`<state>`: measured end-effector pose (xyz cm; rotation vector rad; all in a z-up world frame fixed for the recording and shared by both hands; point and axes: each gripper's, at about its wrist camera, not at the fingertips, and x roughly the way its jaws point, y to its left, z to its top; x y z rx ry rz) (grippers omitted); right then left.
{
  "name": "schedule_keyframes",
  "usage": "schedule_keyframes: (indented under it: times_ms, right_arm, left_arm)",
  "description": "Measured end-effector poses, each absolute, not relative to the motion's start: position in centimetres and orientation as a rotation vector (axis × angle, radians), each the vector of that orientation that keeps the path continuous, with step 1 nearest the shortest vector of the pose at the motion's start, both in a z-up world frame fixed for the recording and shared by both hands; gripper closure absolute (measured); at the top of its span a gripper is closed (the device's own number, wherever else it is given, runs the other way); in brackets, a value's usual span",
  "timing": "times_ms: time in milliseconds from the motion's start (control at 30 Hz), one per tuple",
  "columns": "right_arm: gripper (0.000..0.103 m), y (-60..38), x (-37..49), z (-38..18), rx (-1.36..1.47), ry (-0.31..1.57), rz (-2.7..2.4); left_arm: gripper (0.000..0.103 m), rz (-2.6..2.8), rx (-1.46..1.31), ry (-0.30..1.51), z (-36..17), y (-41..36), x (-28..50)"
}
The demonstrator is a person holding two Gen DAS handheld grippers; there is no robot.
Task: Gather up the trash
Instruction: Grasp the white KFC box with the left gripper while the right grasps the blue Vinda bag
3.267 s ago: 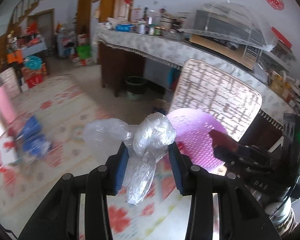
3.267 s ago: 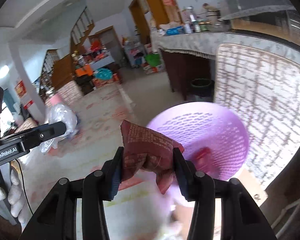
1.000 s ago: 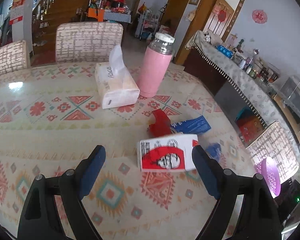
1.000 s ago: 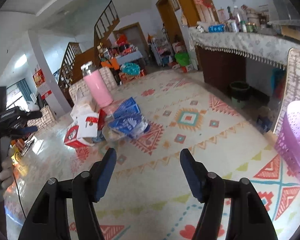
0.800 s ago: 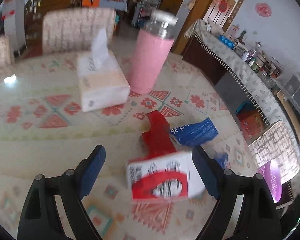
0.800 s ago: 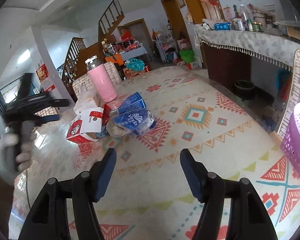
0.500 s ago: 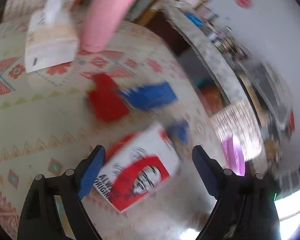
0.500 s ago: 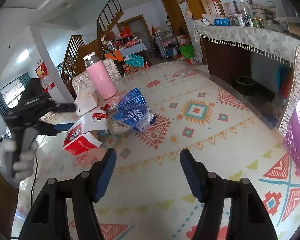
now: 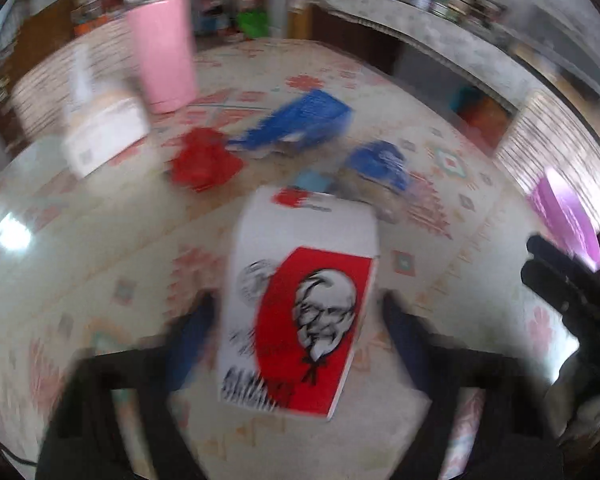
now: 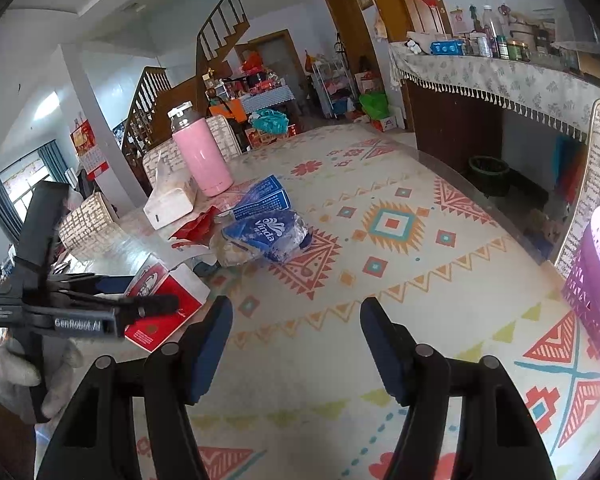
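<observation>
The blue-padded fingers (image 9: pixel 192 340) of the left gripper (image 9: pixel 300 344) are seen on either side of a white and red cardboard fast-food box (image 9: pixel 300 308), and the jaws are closing; the box lies between them, though through the blur it cannot be told whether the pads press on it yet. A second ago the same box lay further ahead, beyond wider jaws, so the gripper has been brought down and over it. From this the pick of the next piece of trash is judged to be under way, not finished. In the right wrist view the box (image 10: pixel 168 304) is shown lying flat on the patterned glass-covered table (image 10: pixel 380 300), close to its near left edge.

The right gripper (image 10: pixel 296 340) is held apart and empty above bare tabletop, as it was a second ago.

Beyond the box more trash is left: a crumpled red wrapper (image 9: pixel 204 160), a flat blue tissue packet (image 9: pixel 296 124) and a blue plastic pack over clear film (image 10: pixel 264 238). These lie just behind the box, so a lift straight up is judged cleaner than a drag forward. A tall pink flask (image 10: pixel 202 152) and a white tissue box (image 10: pixel 172 200) stand further back, well clear.

The purple perforated plastic basket (image 10: pixel 592 280) is seen at the far right, past the table edge; a wide stretch of open tabletop lies between it and the box
</observation>
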<state>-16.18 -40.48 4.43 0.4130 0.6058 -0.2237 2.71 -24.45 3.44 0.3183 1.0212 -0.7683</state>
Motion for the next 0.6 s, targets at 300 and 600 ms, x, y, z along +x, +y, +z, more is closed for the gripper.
schedule_keyframes:
  times_ms: [300, 600]
  right_arm:
    - [0.031, -39.7, -15.0, 3.5, 0.467, 0.689, -0.086]
    - [0.024, -40.2, -6.3, 6.3, 0.487, 0.852, -0.037]
  left_arm:
    - [0.038, -0.569, 0.072, 0.954, 6.6, -17.1, -2.8]
    - [0.037, -0.555, 0.013, 0.790, 7.0, -14.2, -3.3]
